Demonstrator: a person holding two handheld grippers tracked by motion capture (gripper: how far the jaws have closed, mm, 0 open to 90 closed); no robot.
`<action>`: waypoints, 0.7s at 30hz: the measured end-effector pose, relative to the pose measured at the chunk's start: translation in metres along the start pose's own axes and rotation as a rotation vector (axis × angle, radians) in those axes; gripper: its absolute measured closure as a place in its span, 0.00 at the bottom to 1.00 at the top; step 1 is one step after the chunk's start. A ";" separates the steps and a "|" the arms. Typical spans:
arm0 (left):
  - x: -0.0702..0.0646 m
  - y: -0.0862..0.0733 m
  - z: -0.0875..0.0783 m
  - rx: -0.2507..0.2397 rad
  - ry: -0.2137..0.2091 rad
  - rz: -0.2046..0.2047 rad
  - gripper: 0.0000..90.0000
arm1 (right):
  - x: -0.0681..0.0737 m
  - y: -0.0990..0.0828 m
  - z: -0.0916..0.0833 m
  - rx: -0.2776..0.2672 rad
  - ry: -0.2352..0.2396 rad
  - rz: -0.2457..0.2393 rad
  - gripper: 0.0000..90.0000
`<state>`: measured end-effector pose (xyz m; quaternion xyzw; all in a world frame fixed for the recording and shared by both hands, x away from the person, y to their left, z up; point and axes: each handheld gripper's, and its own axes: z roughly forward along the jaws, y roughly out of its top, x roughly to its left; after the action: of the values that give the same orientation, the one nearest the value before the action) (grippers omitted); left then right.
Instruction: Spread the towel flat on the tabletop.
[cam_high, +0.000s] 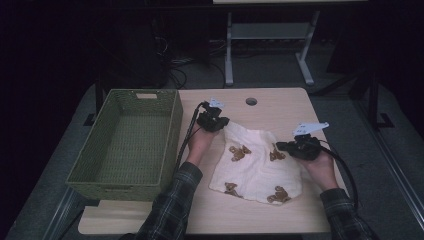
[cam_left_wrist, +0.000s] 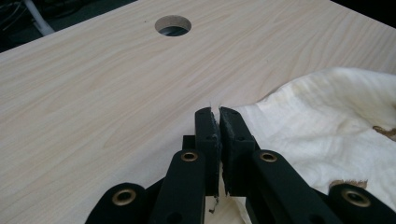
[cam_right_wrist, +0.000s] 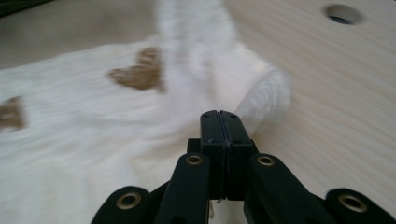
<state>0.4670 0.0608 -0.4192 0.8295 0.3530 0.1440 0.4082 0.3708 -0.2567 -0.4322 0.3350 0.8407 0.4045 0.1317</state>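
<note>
- Jaws of both grippers stood closed. High view: the left gripper (cam_high: 216, 121) sat at the far left corner of a cream cloth (cam_high: 260, 165) printed with brown figures, and the right gripper (cam_high: 295, 147) sat at the cloth's right edge. The cloth lay spread on the light wooden bench (cam_high: 280, 107), near its middle and closer to the person's side. A green woven basket (cam_high: 172, 135) stood at the left of the bench, just beside the left forearm in its plaid sleeve (cam_high: 175, 200). A round hole (cam_high: 251, 101) pierced the bench near its far edge.
- Left gripper view: the two black jaws met with a thin seam between them, pinching a sliver of the cloth's (cam_left_wrist: 327, 135) edge at their tips. The rest of the cloth lay to the right of the jaws on the bench (cam_left_wrist: 102, 93), with the hole (cam_left_wrist: 173, 25) beyond.
- Right gripper view: the jaws were pressed flat together. A rolled fold of the cloth (cam_right_wrist: 116, 135) rose just behind their tips; whether any fabric was caught between them could not be told. The picture was blurred.
</note>
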 end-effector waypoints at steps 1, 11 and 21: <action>0.000 0.000 0.000 0.001 0.001 0.001 0.96 | 0.008 0.001 0.000 -0.001 0.025 -0.019 0.99; -0.002 -0.001 0.000 0.004 0.001 -0.002 0.96 | 0.059 -0.011 0.009 0.067 0.238 -0.118 0.85; -0.002 -0.003 0.000 0.012 -0.002 -0.002 0.96 | 0.017 -0.011 0.003 0.054 0.072 0.007 0.82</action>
<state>0.4648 0.0606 -0.4214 0.8317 0.3542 0.1406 0.4037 0.3551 -0.2488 -0.4415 0.3264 0.8545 0.3939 0.0907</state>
